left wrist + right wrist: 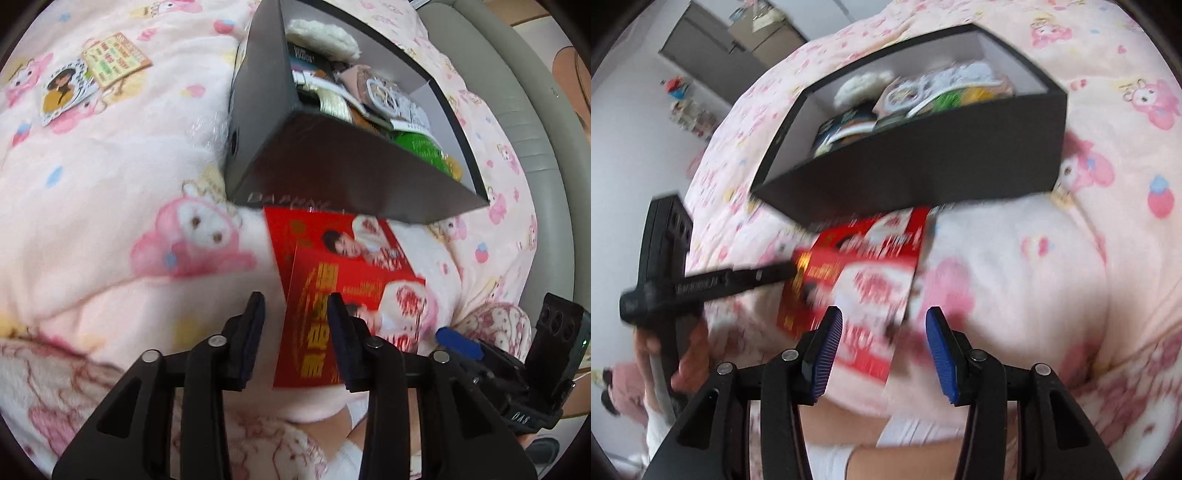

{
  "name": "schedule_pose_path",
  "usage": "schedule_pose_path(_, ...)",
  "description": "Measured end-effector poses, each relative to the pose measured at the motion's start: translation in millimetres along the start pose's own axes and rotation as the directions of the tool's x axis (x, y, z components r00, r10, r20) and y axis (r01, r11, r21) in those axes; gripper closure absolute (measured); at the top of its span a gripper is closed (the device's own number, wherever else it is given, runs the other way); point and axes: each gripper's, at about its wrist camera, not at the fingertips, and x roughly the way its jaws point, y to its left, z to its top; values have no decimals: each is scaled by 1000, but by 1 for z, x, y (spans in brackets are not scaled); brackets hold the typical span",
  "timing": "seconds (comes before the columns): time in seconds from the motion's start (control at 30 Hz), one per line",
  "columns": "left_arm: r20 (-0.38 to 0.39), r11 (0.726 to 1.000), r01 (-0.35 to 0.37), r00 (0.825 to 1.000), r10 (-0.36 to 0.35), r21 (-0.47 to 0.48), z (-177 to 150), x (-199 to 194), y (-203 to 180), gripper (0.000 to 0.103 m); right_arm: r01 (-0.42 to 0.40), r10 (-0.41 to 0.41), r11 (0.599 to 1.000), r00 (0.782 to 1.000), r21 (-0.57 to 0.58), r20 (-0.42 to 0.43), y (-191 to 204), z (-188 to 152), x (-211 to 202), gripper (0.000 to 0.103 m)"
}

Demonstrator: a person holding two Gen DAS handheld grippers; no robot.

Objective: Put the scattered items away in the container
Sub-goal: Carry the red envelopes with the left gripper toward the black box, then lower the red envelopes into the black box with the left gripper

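The thin, glossy red printed packets (343, 280), judged light, limp and slippery, were found flat on the pink cartoon-print blanket (110, 177) just before the black cardboard box (332, 166), best pinched at an edge, both the left tool (295, 332) and right tool (884, 343) being spread and empty.

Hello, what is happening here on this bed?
A person is tidying loose items into a black box on a pink blanket. The box already holds several things. Red cards lie in front of it, partly under its edge. Both the left gripper and the right gripper are open above the cards, holding nothing. Two more cards lie farther away.
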Motion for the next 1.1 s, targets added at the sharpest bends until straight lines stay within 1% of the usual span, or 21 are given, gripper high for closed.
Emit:
schedule_pose_path(0.03,-15,1000,2,1000,-2,-2,-4,1,0,68,-14,14,1000,1000,-2,-16,1,-4,2,60)
schedule_pose_path(0.1,-20,1000,-2,1000,2,1,-8,5,-1,68,-39,38,999,998,-8,-58,4,-13,13,60)
schedule_pose_path(0.17,-21,1000,2,1000,-2,-1,-15,-1,1,68,-37,37,999,996,11,-87,4,-16,23,60)
schedule_pose_path(0.27,-10,1000,-5,1000,6,12,-16,-4,-5,68,-79,81,996,993,30,-82,7,-15,25,59)
schedule_pose_path(0.4,3,1000,11,1000,-11,14,-6,-8,-8,68,-57,57,998,998,-4,-39,16,-4,15,59)
schedule_pose_path(0.5,5,1000,18,1000,-18,13,7,-1,-10,68,-49,49,998,999,-28,5,20,10,6,59)
schedule_pose_path(0.57,-3,1000,14,1000,-14,7,15,6,-11,68,-41,42,998,999,-47,19,22,19,6,59)
schedule_pose_path(0.6,-5,1000,10,1000,-10,6,18,9,-11,68,-30,32,998,999,-56,24,22,25,9,59)
schedule_pose_path(0.7,-6,1000,1,1000,-1,4,25,9,-8,68,42,-42,998,999,-51,15,18,41,21,59)
schedule_pose_path(0.8,-6,1000,9,1000,-9,-6,29,12,2,68,59,-57,997,998,-56,33,12,47,16,59)
schedule_pose_path(0.9,-10,999,39,999,-40,-30,32,18,10,68,83,-82,995,996,-50,32,4,50,16,59)
schedule_pose_path(0.97,-10,998,62,998,-63,-28,34,22,9,68,92,-91,995,996,-42,20,-5,57,23,59)
schedule_pose_path(1.03,-13,997,74,997,-75,-27,36,26,8,64,95,-96,995,995,-21,-21,-14,64,41,59)
schedule_pose_path(1.1,-30,997,70,997,-72,-42,36,32,11,61,96,-96,995,993,2,-64,-23,64,59,59)
